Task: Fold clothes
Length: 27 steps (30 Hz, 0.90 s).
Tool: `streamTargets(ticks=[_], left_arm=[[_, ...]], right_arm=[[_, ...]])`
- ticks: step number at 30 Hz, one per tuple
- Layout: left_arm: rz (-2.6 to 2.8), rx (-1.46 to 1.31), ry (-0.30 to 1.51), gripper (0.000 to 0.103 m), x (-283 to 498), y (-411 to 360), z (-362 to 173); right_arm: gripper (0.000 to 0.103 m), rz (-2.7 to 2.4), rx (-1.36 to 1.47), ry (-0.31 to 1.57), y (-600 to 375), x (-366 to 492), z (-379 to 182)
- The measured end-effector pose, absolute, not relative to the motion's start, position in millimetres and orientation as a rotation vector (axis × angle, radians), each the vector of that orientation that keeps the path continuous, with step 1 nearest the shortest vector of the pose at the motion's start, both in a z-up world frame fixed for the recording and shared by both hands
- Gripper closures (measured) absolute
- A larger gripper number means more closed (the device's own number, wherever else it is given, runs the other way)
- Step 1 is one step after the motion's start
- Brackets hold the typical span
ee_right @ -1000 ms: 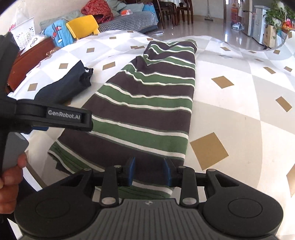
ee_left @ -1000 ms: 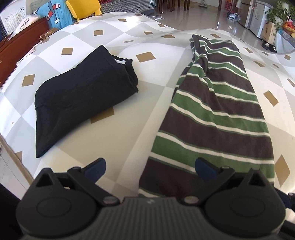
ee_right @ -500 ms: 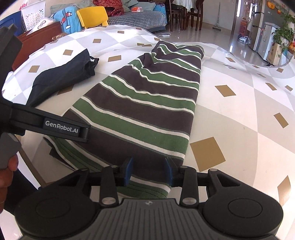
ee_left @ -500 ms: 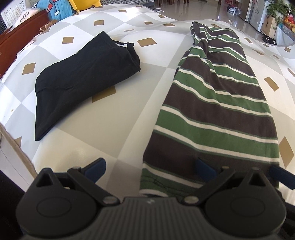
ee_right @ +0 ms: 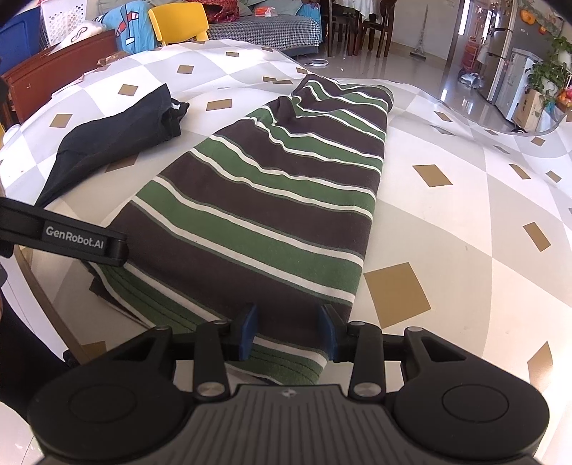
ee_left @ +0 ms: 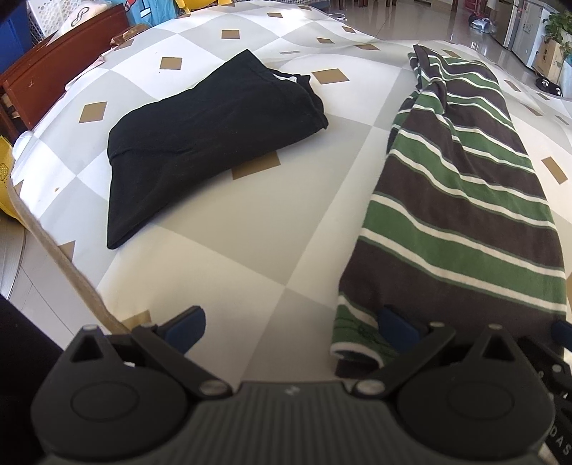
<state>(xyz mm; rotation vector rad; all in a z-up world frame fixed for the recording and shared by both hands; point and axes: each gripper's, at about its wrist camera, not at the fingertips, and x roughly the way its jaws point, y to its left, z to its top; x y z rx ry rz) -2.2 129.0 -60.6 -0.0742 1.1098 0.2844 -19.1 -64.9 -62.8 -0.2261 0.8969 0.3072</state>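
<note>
- Down at the near edge of the tabletop, the right gripper points steeply downward with its blue pads about halfway apart; the hem of the striped shirt lies between them, but the pads do not visibly press on the cloth.
- Left of it, the left gripper stands with its jaws spread wide and grips nothing; one blue fingertip hangs over bare tablecloth near the table's near edge, and the other fingertip sits over the shirt's near left corner.
- Seen from the right wrist, the black body of the left gripper, lettered "GenRobot.AI", reaches in from the left and overlaps the shirt's near left corner.
- Folded into a long narrow band of brown, green and white stripes, the striped shirt runs from the near edge away toward the far side of the tabletop; its far end is bunched and wrinkled.
- At the near end, a lower layer of the shirt's hem shows from under the upper layer.
- Further left, apart from the striped shirt, a folded black garment lies toward the table's left edge.
- Beyond the far left corner stand a yellow chair and a dark wooden cabinet.
</note>
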Motion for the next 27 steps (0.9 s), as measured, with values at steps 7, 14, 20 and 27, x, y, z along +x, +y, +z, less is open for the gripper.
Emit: streamTargets(ticks=[7, 14, 20, 27], left_arm=[[0.291, -0.048, 1.128, 0.000, -6, 127, -63], [0.292, -0.042, 1.147, 0.000, -6, 125, -63], [0.307, -0.019, 1.131, 0.000, -9, 119, -58], [0.283, 0.003, 0.972, 0.000, -9, 107, -32]], right_arm=[[0.066, 0.290, -0.211, 0.916, -66, -17, -62], [0.063, 0.278, -0.221, 0.934, -64, -17, -62], [0.060, 0.238, -0.176, 0.970, -69, -15, -59], [0.061, 0.140, 0.015, 0.951, -92, -8, -46]])
